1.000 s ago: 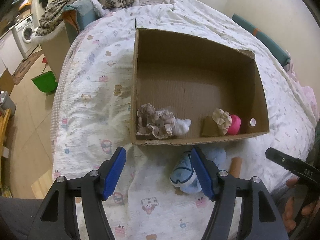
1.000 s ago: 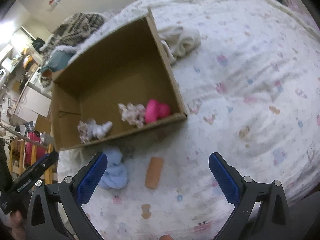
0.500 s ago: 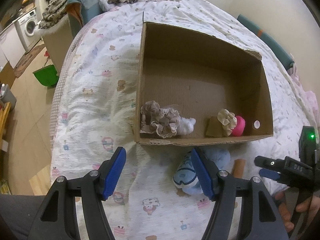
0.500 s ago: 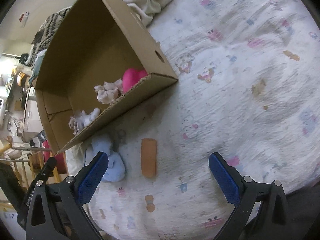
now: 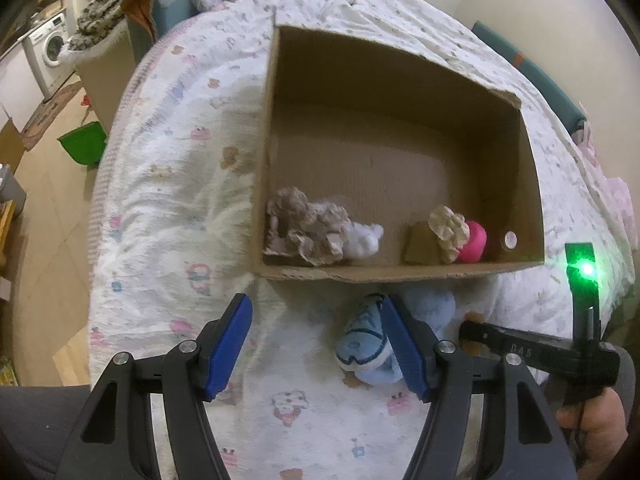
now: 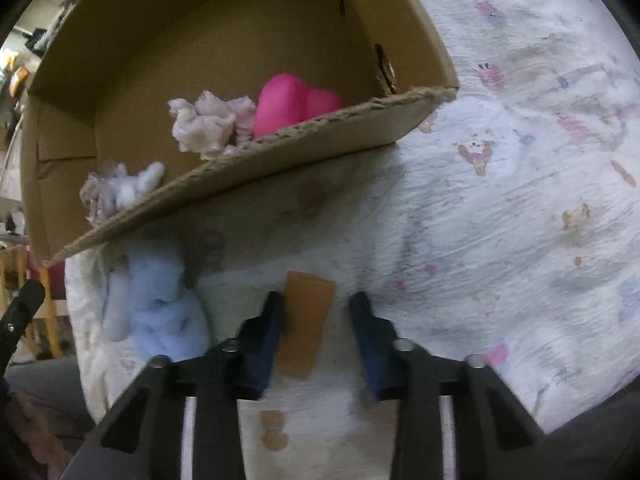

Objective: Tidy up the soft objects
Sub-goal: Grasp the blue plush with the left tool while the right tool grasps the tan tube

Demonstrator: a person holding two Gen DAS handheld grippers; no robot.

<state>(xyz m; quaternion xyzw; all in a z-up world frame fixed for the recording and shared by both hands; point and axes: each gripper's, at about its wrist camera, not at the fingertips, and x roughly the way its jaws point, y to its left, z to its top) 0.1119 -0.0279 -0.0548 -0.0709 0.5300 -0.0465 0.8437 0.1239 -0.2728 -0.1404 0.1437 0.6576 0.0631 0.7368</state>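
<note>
The right gripper (image 6: 316,316) straddles the flat orange foam strip (image 6: 306,326) on the printed bedsheet (image 6: 520,200), jaws narrowed but apparently not pinching, presumably lined up to grab it for the open brown cardboard box (image 6: 280,160). The left gripper (image 5: 316,344) hangs wide open and empty beside the fluffy light-blue plush toy (image 5: 376,344). Only the left view shows the box's bare floor, while the strip is hidden there.

A big brown cardboard box (image 5: 394,152) sits in the middle of the picture on a white bed cover with little cartoon animals (image 5: 172,184). Inside, along its near wall, lie a frilly beige cloth bundle (image 5: 308,230) and a bright pink soft thing (image 5: 473,242) (partly hidden). Lower down, the left gripper (image 5: 316,346) is spread wide, its right pad touching a fluffy light blue soft toy (image 5: 368,346).
</note>
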